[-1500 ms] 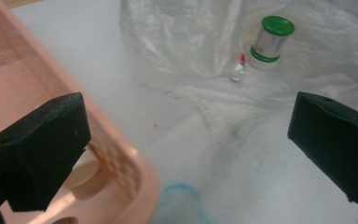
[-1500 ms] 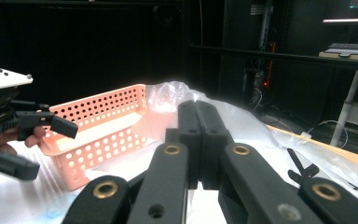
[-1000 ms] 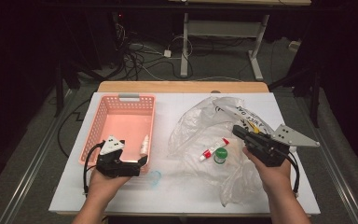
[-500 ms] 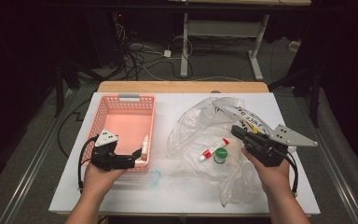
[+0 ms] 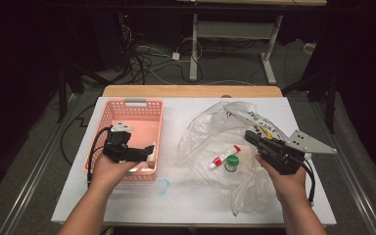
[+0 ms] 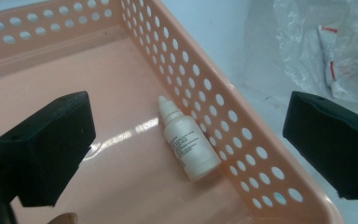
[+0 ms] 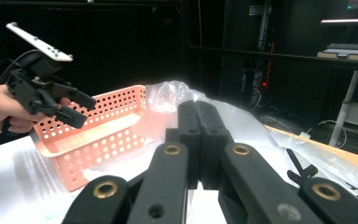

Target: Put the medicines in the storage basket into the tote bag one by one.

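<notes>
A small white dropper bottle [image 6: 187, 141] lies on its side in my pink basket [image 5: 108, 119], against the wall nearest the plastic bag [image 5: 210, 132], its nozzle toward the basket's far end. My left gripper [image 6: 186, 140] hangs above it, jaws spread wide, holding nothing. My right gripper [image 7: 198, 140] is pressed closed and empty, above the bag.
</notes>
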